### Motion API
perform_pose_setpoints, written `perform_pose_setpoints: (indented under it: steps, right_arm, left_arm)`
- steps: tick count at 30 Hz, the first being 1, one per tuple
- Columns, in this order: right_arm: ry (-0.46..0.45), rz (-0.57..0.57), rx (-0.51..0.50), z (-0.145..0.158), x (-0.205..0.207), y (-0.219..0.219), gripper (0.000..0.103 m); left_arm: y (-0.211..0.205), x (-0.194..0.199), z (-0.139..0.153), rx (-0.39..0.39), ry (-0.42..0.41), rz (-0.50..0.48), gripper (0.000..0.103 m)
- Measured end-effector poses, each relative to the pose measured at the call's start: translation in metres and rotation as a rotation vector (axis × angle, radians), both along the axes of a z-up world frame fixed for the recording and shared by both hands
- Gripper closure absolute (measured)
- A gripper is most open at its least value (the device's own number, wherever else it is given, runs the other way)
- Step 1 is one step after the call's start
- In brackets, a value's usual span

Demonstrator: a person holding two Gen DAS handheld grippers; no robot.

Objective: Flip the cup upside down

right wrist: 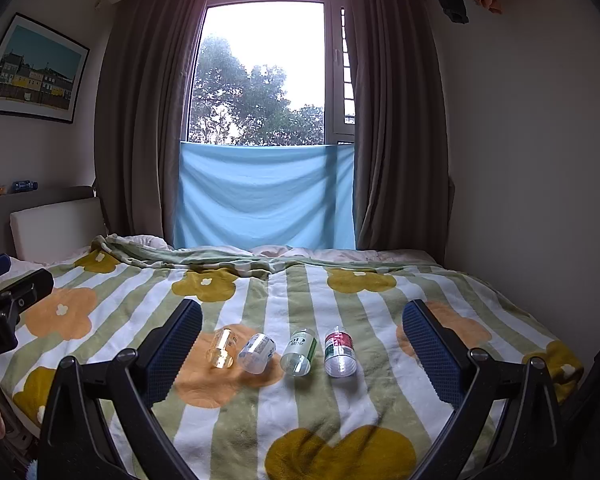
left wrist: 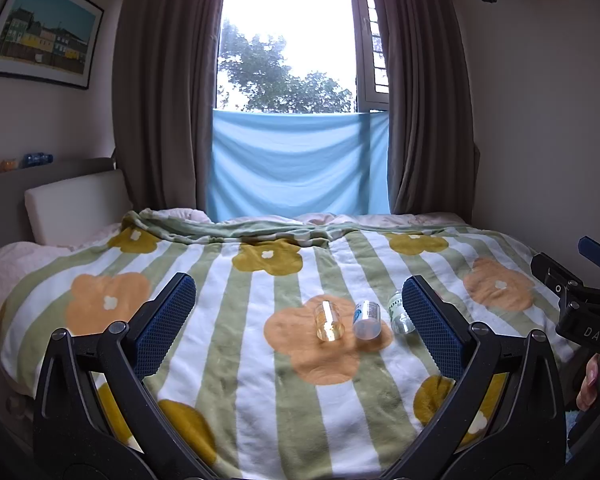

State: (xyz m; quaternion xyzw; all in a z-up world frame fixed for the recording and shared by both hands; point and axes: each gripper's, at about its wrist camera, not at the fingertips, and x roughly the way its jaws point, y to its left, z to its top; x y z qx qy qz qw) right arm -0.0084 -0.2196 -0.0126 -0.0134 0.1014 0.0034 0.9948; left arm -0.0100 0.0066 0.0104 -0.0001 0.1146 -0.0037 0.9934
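Cups lie on their sides in a row on the floral blanket (right wrist: pixel 300 412): amber cup (right wrist: pixel 222 349), clear cup (right wrist: pixel 256 353), green-labelled cup (right wrist: pixel 299 352), and red-labelled cup (right wrist: pixel 340 354), which only the right wrist view shows. Left gripper (left wrist: pixel 298 310) and right gripper (right wrist: pixel 302 338) hover with jaws spread, empty.

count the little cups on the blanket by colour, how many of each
amber cup: 1
clear cup with blue print: 1
clear cup with green label: 1
clear cup with red and green label: 1
total: 4, all lying on their sides on the blanket
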Motion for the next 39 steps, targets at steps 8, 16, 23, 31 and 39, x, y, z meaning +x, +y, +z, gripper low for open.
perform_pose_setpoints:
  steps: [8, 16, 23, 31, 39]
  right_arm:
    - [0.0, -0.001, -0.001, 0.0, 0.0, 0.001, 0.003]
    - [0.001, 0.001, 0.0, 0.0, 0.0, 0.002, 0.003]
    - [0.004, 0.002, 0.001, -0.001, -0.001, 0.003, 0.003]
    - [0.007, 0.006, 0.0, -0.002, 0.0, 0.004, 0.003]
    - [0.016, 0.006, 0.003, -0.007, 0.001, 0.005, 0.003]
  left_arm:
    - [0.001, 0.0, 0.0, -0.001, 0.001, -0.001, 0.0]
    - [-0.001, 0.002, 0.002, -0.003, 0.0, -0.006, 0.0]
    - [-0.004, 0.002, 0.002, -0.006, -0.006, -0.003, 0.0]
    - [-0.002, 0.005, -0.002, -0.012, 0.008, -0.01, 0.0]
    - [0.001, 0.013, -0.006, -0.02, 0.023, -0.02, 0.0]
